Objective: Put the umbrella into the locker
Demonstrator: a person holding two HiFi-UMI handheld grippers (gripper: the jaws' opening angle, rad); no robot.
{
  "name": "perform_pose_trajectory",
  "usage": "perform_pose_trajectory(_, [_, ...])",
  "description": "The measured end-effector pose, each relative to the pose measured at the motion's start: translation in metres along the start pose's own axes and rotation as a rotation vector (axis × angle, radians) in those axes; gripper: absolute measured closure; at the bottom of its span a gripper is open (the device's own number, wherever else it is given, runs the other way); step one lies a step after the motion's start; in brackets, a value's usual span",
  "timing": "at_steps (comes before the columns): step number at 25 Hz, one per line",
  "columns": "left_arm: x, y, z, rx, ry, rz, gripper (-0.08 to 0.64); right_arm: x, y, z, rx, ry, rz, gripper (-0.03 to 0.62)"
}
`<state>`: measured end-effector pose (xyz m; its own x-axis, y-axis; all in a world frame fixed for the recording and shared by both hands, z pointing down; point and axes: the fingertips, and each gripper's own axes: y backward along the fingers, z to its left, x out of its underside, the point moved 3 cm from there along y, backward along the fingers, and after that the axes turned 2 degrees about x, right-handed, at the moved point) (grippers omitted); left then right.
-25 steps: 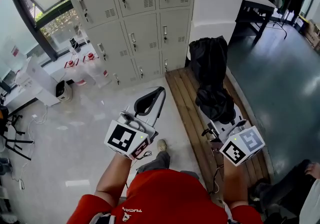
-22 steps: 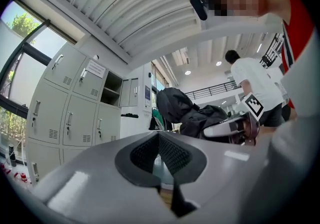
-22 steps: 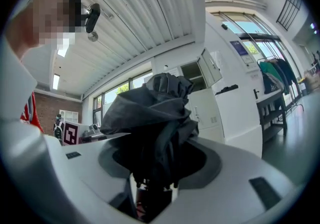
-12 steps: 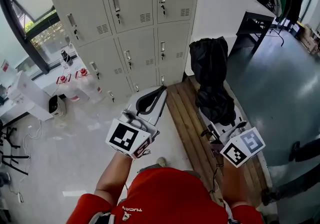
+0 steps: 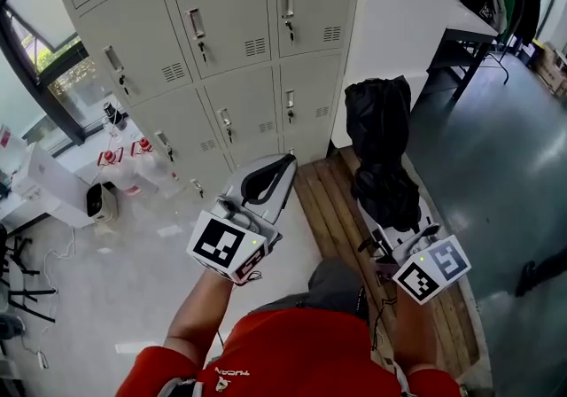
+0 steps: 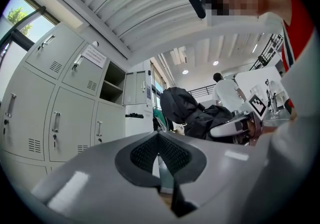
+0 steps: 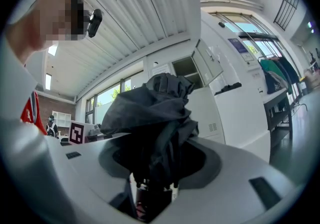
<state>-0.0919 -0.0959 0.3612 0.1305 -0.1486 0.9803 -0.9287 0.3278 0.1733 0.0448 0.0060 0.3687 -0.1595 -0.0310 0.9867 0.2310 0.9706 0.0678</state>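
Umbrella in right gripper

Black umbrella; pale grey lockers; brown slatted bench; red shirt; floor at right perhaps dark teal.

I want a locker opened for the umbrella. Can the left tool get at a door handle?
Likely yes, once moved closer: the left tool is empty, jaws together, pointing at the lockers, with nothing before the nearest door handle. The right tool holds the umbrella.
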Motion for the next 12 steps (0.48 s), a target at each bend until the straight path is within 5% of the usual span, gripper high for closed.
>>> perform_pose_trajectory(12, [0.015,-0.106,0.062,-0.045,-0.031,-0.037,0.555,-0.020,-0.087,-0.090,-0.088,0.047,-0.017,0.373])
